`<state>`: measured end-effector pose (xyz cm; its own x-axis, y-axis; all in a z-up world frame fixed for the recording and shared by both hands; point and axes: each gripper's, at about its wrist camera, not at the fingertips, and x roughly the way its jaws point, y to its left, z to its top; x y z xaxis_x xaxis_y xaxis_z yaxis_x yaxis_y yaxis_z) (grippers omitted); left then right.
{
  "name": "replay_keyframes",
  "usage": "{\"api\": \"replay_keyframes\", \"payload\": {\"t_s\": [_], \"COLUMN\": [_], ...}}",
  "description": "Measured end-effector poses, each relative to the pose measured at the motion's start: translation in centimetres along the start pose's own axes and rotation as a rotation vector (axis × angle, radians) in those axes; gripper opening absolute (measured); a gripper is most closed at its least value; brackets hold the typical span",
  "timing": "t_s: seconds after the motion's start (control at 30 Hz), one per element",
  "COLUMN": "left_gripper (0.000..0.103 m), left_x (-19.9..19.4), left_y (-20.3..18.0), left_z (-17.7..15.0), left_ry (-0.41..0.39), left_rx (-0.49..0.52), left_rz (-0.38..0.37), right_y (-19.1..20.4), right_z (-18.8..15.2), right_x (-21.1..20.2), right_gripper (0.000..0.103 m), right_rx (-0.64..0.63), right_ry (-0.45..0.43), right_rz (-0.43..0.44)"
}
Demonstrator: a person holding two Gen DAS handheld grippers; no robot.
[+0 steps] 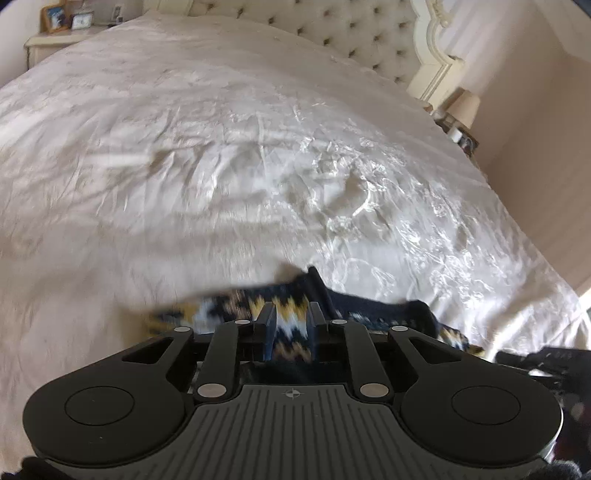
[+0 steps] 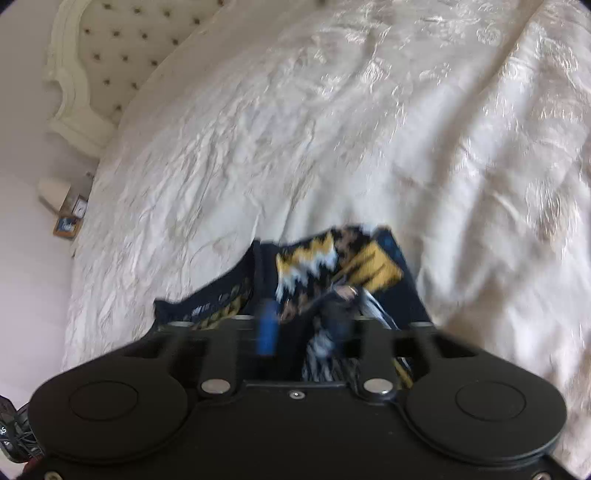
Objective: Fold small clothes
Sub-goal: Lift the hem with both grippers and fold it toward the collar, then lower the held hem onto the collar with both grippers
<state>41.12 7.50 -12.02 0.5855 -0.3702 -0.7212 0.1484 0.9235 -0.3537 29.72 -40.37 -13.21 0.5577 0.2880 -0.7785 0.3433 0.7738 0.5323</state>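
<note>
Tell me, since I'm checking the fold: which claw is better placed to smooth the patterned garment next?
Probably the left claw: the patterned garment sits sharply between its fingers, while the right view is blurred.

Right claw straddles patterned knit garment on cream bedspread.

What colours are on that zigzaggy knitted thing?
Dark navy garment with yellow, white and tan zigzags; left wrist view shows it best.

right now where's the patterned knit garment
In both wrist views the patterned knit garment sits low in the frame on the white bedspread, between the left gripper fingers, far from the tufted headboard.
</note>
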Motion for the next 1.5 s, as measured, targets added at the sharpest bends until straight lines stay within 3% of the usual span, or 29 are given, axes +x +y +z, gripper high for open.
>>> {"api": "replay_keyframes", "payload": {"t_s": [0.07, 0.3, 0.5, 0.73, 0.9, 1.13, 1.5], "left_gripper": [0.029, 0.031, 0.031, 0.031, 0.031, 0.031, 0.031], "left_x": [0.2, -1.3, -3.1, -3.7, -1.6, 1.9, 8.3], "left_y": [0.4, 0.4, -0.8, -3.3, -4.3, -5.2, -4.7], "left_z": [0.8, 0.6, -4.4, -8.8, -10.0, -7.5, -0.5], "left_ry": [-0.011, -0.025, 0.042, 0.091, 0.143, 0.153, 0.143], "left_rx": [0.016, 0.140, 0.264, 0.263, 0.280, 0.310, 0.310], "left_rz": [0.010, 0.044, 0.092, 0.079, 0.102, 0.135, 0.151], "right_y": [-0.1, 0.4, 1.3, 1.9, 2.1, 3.0, 3.2], "right_z": [0.6, 0.7, -2.2, -6.6, -7.4, -4.8, 0.8], "right_x": [-0.2, -1.8, -3.1, -2.3, -0.3, 2.2, 7.5], "right_gripper": [0.057, 0.057, 0.057, 0.057, 0.057, 0.057, 0.055], "right_rx": [0.004, -0.084, -0.286, -0.464, -0.543, -0.630, -0.611], "right_ry": [-0.036, -0.072, -0.013, 0.092, 0.157, 0.179, 0.162], "right_rz": [0.004, -0.021, -0.071, -0.037, -0.031, -0.003, 0.009]}}
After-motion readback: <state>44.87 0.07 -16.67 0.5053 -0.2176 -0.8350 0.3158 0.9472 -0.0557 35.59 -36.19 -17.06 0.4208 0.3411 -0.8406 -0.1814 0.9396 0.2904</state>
